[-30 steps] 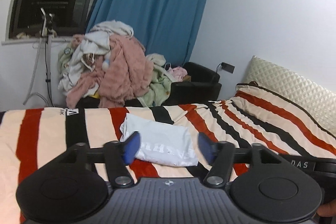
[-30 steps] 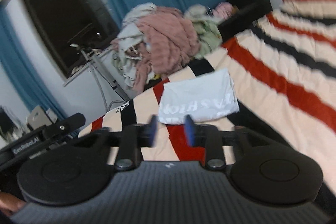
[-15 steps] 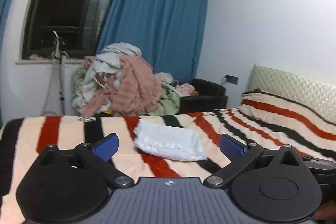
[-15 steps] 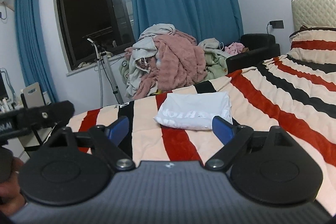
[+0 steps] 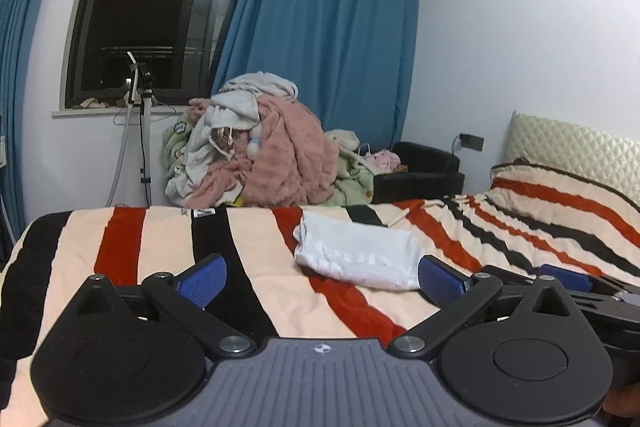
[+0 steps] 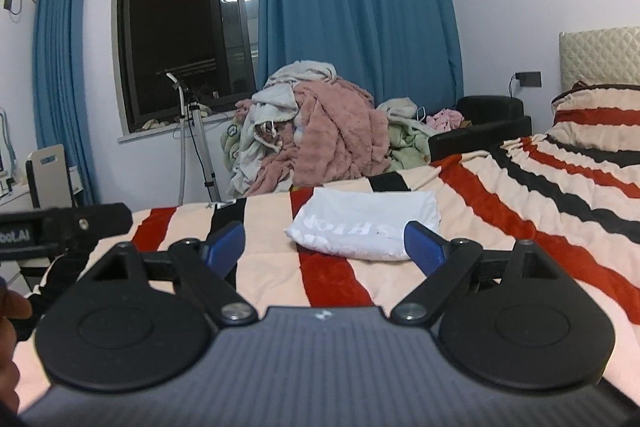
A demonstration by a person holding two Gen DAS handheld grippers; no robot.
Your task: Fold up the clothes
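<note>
A white garment (image 5: 360, 255) (image 6: 368, 223) with grey lettering lies folded into a compact rectangle on the striped blanket (image 5: 160, 251) (image 6: 540, 203). My left gripper (image 5: 320, 281) hovers open a short way in front of it, blue pads spread wide and empty. My right gripper (image 6: 324, 247) is also open and empty, held just short of the garment's near edge. The right gripper's body (image 5: 568, 277) shows at the right of the left wrist view, and the left gripper's body (image 6: 60, 227) shows at the left of the right wrist view.
A tall heap of unfolded clothes (image 5: 260, 155) (image 6: 316, 135), pink, white and green, sits beyond the bed's far edge. A black armchair (image 5: 424, 171) stands to its right, a stand with a hose (image 5: 140, 131) to its left. Pillow and headboard (image 5: 576, 155) lie right.
Both grippers have opened wide, the right from nearly shut, and pulled back and levelled out. The folded garment stays put on the blanket.
</note>
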